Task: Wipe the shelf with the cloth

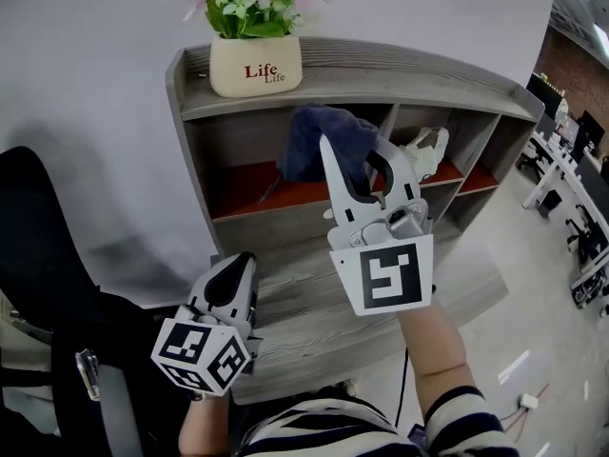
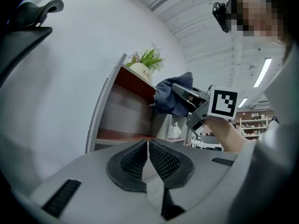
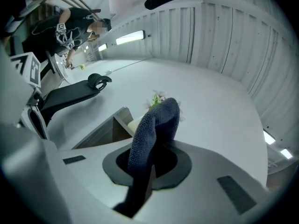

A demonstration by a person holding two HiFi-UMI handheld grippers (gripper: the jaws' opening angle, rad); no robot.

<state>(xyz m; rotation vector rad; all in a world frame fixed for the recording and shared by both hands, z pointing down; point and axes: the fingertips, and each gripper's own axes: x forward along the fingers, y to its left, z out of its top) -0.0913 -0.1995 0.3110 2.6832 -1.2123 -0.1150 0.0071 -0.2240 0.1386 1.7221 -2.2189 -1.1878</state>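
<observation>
A grey wooden shelf unit (image 1: pixel 381 89) stands against the white wall, with a red-lined middle shelf (image 1: pixel 252 198). My right gripper (image 1: pixel 354 150) is raised in front of that middle shelf, shut on a dark blue cloth (image 1: pixel 319 141) that bunches over its tips. In the right gripper view the cloth (image 3: pixel 152 132) drapes up between the pads. The left gripper view shows the cloth (image 2: pixel 174 97) held before the shelf (image 2: pixel 124 111). My left gripper (image 1: pixel 231 279) hangs low at the left, shut with nothing in it, pads (image 2: pixel 154 160) pressed together.
A cream flowerpot (image 1: pixel 255 65) with pink flowers stands on the top shelf at the left. A white bag (image 1: pixel 426 150) lies in a right compartment. A black chair (image 1: pixel 43 246) is at my left. Desks (image 1: pixel 561 169) stand far right.
</observation>
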